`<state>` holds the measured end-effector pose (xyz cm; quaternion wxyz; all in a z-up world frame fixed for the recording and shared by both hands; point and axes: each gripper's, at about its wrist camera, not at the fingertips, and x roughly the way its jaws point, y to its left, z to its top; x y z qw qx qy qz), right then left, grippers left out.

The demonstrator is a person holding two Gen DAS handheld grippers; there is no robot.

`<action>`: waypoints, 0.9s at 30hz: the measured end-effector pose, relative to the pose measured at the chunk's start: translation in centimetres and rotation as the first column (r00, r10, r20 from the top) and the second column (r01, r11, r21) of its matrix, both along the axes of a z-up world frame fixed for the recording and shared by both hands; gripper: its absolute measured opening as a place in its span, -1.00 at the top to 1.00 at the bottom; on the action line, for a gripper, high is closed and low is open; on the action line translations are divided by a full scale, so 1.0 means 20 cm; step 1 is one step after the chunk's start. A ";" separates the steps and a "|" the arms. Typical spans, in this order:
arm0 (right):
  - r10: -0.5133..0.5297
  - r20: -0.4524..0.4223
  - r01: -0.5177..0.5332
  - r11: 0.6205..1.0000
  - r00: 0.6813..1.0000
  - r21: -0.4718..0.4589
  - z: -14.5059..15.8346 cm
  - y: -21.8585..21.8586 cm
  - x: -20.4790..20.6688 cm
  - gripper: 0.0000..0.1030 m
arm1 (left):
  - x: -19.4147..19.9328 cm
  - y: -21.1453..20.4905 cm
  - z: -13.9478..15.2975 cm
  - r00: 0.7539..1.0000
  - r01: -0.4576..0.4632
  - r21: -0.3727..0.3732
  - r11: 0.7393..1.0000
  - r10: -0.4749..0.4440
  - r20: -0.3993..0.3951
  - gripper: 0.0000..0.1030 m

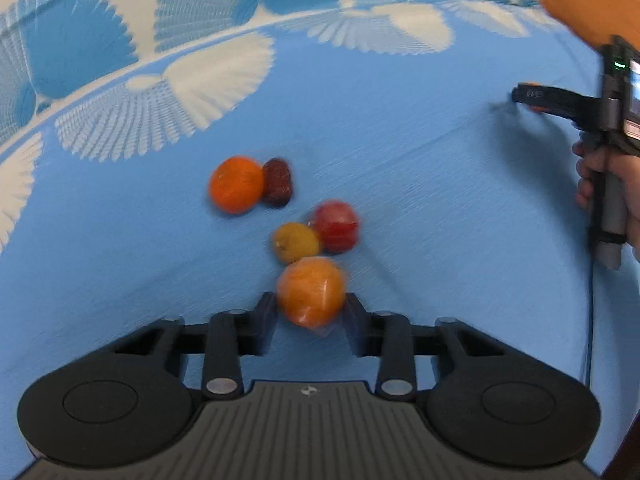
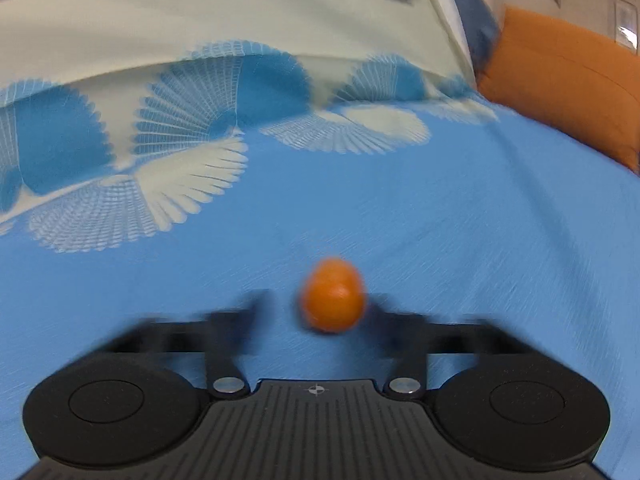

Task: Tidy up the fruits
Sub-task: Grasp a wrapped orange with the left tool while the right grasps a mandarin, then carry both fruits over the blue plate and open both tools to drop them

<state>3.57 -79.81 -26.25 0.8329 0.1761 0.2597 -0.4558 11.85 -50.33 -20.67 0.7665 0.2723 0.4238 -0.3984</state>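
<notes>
My left gripper (image 1: 310, 312) pinches an orange (image 1: 311, 291), the right gripper (image 2: 316, 316) brackets a smaller orange (image 2: 334, 295) (grip unclear), other fruit lying just ahead.

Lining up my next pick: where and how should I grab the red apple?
Grip the red apple across its round middle, coming from above on its open right side. The yellow fruit crowds its near-left flank, so clamping the far-left and near-right flanks is probably safest.
</notes>
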 end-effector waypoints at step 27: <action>0.573 0.278 -0.596 0.803 0.771 -0.005 1.03 2.01 -0.68 0.37 | -0.53 1.67 0.91 0.945 -0.305 -0.079 0.949 0.312 0.100 0.24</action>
